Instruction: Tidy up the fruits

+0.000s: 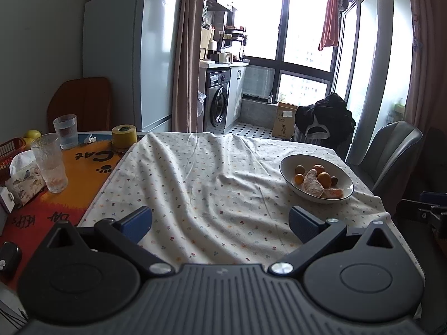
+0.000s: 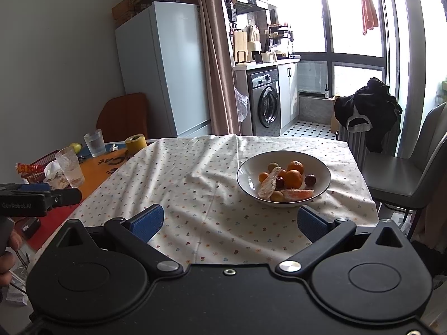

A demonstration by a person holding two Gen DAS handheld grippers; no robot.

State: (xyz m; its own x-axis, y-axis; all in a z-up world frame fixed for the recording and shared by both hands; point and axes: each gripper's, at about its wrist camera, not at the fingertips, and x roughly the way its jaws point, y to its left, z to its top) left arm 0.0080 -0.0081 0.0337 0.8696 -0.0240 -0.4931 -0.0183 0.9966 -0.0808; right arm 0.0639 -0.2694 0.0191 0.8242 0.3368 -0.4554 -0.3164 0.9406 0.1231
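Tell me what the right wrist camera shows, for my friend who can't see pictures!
A white bowl of fruit, with oranges, peeled citrus pieces and small dark fruits, sits on a flowery tablecloth. The open right gripper is in front of it, holding nothing. Two glasses stand far left, with a fridge and washing machine behind.

Assorted fruits point(image 2: 290, 181) piled inside white bowl point(image 2: 245, 176)

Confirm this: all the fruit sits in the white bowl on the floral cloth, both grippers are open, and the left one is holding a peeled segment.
Not quite. The left gripper holds nothing; the left wrist view shows its jaws open over bare floral cloth. The peeled segment lies in the white bowl. The right gripper is open too.
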